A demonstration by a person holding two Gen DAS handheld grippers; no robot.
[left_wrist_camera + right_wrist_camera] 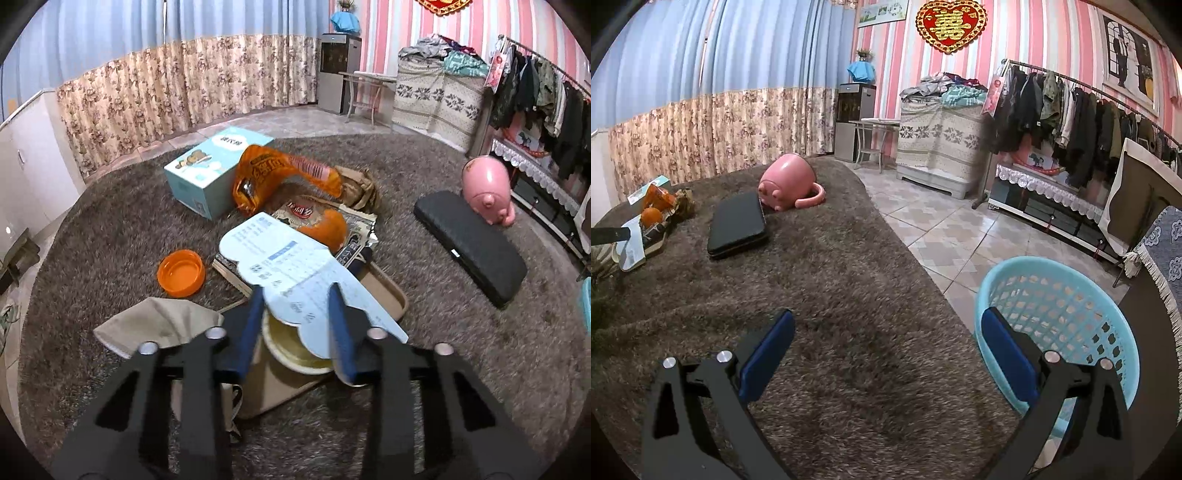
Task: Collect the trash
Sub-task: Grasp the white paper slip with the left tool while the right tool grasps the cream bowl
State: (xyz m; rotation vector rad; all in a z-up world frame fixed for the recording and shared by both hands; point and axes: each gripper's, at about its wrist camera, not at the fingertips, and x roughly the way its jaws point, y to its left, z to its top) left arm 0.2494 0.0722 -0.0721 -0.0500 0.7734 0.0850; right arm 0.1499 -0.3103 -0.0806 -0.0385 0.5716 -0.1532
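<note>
The left gripper [297, 295] has its jaws narrowed around a pale printed peel-back lid [280, 258] attached to a round instant-food cup [295, 347], which sits directly beneath and between them on a brown tray [388, 295]. Whether the pads actually pinch the lid is hard to make out. The lid runs forward and away from the jaws. The right gripper [886, 332] hangs wide open, empty, with the blue mesh basket [1108, 317] just beside its right jaw.
</note>
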